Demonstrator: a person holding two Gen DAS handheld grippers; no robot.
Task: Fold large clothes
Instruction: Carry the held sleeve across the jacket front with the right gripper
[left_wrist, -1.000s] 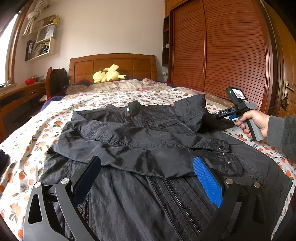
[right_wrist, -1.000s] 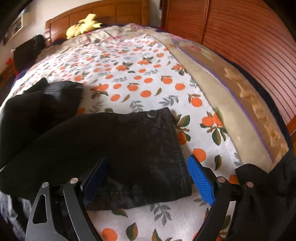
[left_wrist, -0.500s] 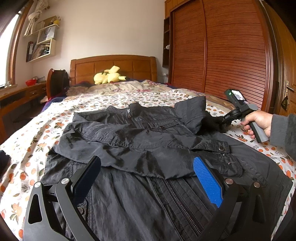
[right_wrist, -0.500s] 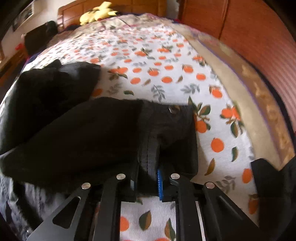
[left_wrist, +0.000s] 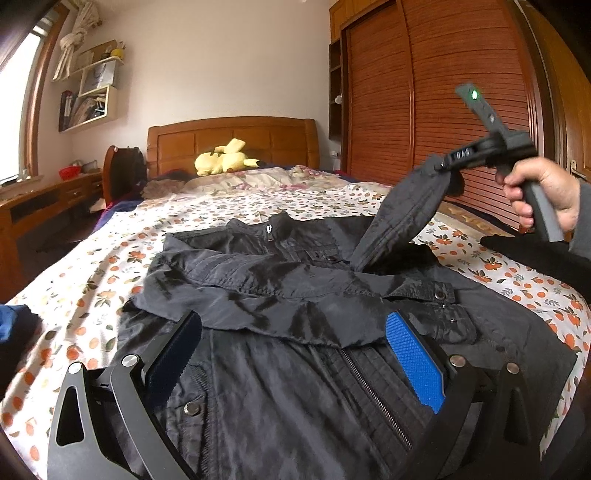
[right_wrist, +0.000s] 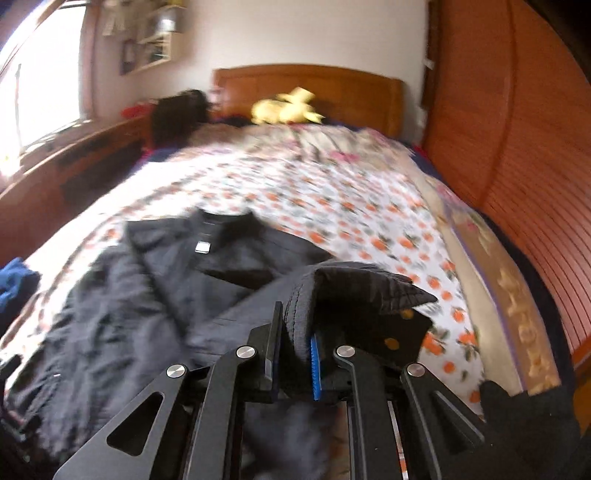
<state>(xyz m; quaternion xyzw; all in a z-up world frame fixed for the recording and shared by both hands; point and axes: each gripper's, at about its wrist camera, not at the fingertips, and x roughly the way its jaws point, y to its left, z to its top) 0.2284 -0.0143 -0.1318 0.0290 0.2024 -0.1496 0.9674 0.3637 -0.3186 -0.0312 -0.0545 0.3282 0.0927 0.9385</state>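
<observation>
A black zip jacket (left_wrist: 295, 295) lies front-up on the flowered bedspread (left_wrist: 92, 266), its left sleeve folded across the chest. In the left wrist view my left gripper (left_wrist: 293, 321) hovers open over the jacket's lower front, nothing between its blue pads. A hand at the right holds my right gripper (left_wrist: 443, 166), which has the other sleeve (left_wrist: 399, 214) lifted off the bed. In the blurred right wrist view the jaws of the right gripper (right_wrist: 291, 314) are still closing, pads pressed on the sleeve cuff (right_wrist: 354, 288).
A yellow plush toy (left_wrist: 225, 160) lies by the wooden headboard (left_wrist: 229, 136). A slatted wooden wardrobe (left_wrist: 443, 110) runs along the right of the bed. Another dark garment (left_wrist: 535, 254) lies at the right bed edge, and blue cloth (left_wrist: 7, 325) at the left.
The right gripper went from open around the sleeve cuff to closed on it, then rose and swung, pulling the sleeve up off the bed. The left gripper drifted slightly.
</observation>
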